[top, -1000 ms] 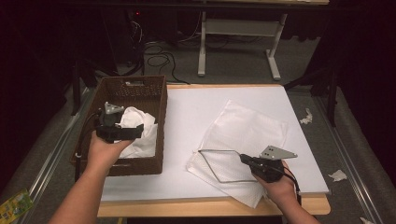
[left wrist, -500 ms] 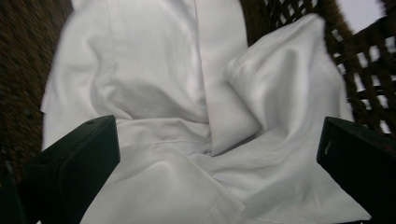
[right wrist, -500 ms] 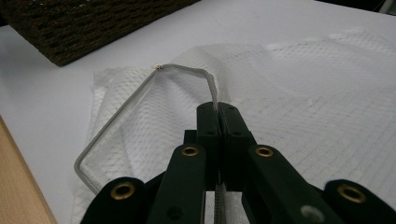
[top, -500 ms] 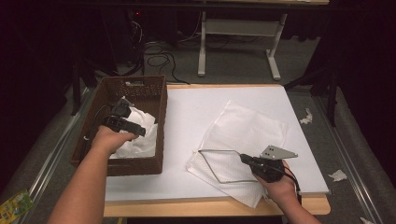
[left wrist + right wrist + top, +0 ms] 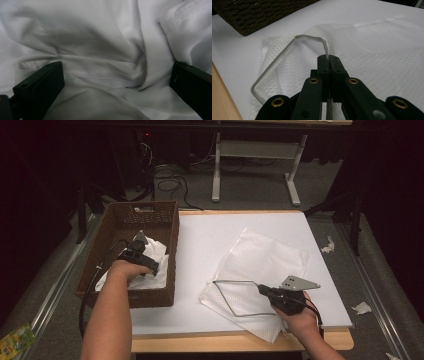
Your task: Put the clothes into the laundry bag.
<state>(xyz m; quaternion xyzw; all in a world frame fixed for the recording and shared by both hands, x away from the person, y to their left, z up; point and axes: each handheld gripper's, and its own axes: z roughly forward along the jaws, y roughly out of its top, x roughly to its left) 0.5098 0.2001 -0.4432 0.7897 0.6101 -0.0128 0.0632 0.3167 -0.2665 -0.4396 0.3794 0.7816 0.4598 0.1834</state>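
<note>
Left gripper (image 5: 140,251) down in wicker basket (image 5: 120,217) at table's left edge, jaws apart over white cloth (image 5: 105,50). Right gripper (image 5: 329,61) clamped on mesh bag's (image 5: 260,265) zipper edge, near front edge.

You work at a table (image 5: 210,235) with a white top and a pale wooden edge showing along your side. Around it the room is dark — light falls mainly on the tabletop. Beyond the far edge you see grey floor (image 5: 250,185), where black cables (image 5: 170,182) lie in loops, and the white legs of another table (image 5: 252,155). Scraps of white paper (image 5: 361,308) lie on the floor at your right. Metal rails (image 5: 50,287) run along both sides — a green-and-yellow packet (image 5: 16,340) lies at bottom left.
</note>
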